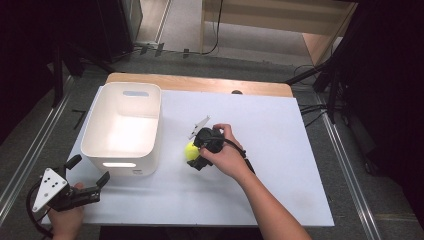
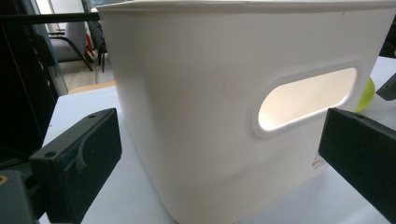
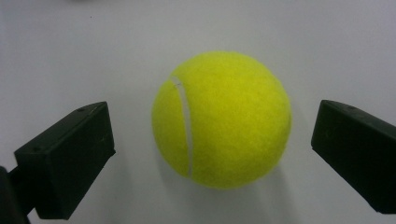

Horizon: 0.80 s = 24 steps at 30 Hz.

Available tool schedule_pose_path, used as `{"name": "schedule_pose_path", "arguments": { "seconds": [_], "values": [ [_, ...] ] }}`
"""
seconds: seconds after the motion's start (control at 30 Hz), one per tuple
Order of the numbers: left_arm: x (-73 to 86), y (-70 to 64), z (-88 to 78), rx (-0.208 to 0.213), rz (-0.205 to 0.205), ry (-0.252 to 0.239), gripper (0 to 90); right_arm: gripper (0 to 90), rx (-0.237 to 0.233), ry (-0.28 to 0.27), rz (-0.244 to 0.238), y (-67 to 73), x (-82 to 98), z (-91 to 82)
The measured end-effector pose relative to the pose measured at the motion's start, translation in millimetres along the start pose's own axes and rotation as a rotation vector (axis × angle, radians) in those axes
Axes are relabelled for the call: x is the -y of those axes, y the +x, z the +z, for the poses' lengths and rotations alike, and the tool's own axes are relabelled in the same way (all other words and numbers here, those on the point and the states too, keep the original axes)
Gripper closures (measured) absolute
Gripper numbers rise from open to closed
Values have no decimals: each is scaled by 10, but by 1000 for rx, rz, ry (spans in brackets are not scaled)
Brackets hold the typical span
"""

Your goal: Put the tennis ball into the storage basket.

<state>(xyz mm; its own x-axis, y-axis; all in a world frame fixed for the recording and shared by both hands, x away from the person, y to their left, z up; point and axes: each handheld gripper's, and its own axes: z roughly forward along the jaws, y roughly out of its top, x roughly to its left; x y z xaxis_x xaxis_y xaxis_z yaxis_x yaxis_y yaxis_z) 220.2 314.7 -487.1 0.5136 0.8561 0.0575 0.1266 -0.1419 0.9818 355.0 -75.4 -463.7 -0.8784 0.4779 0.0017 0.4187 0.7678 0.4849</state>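
Observation:
A yellow tennis ball [image 1: 190, 150] [image 3: 222, 119] lies on the white table top, right of a white plastic bin [image 1: 122, 128] [image 2: 224, 93]. My right gripper [image 1: 196, 152] [image 3: 210, 149] stands open over the ball, one jaw on each side of it, neither touching. My left gripper [image 1: 89, 171] [image 2: 219, 154] is open near the table's front left corner and points at the bin's near wall with its handle slot [image 2: 306, 98]. A sliver of the ball [image 2: 367, 95] peeks past the bin's right edge.
The white board [image 1: 280, 150] covers a wooden table [image 1: 200, 82]. Black stands and cables flank the table on both sides. The bin looks empty from above.

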Motion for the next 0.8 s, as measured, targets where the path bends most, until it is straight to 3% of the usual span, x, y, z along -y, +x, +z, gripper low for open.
{"name": "schedule_pose_path", "arguments": {
  "seconds": [0.43,0.5,0.8],
  "values": [
    [0,-2,0,-1,2,1,0,0,1,35,6,-38,-40,122],
    [1,-1,2,0,1,-1,0,125,4,40,2,-43,-41,122],
    [0,-1,1,0,1,1,0,145,-10,55,-2,-47,-48,173]
  ]
}}
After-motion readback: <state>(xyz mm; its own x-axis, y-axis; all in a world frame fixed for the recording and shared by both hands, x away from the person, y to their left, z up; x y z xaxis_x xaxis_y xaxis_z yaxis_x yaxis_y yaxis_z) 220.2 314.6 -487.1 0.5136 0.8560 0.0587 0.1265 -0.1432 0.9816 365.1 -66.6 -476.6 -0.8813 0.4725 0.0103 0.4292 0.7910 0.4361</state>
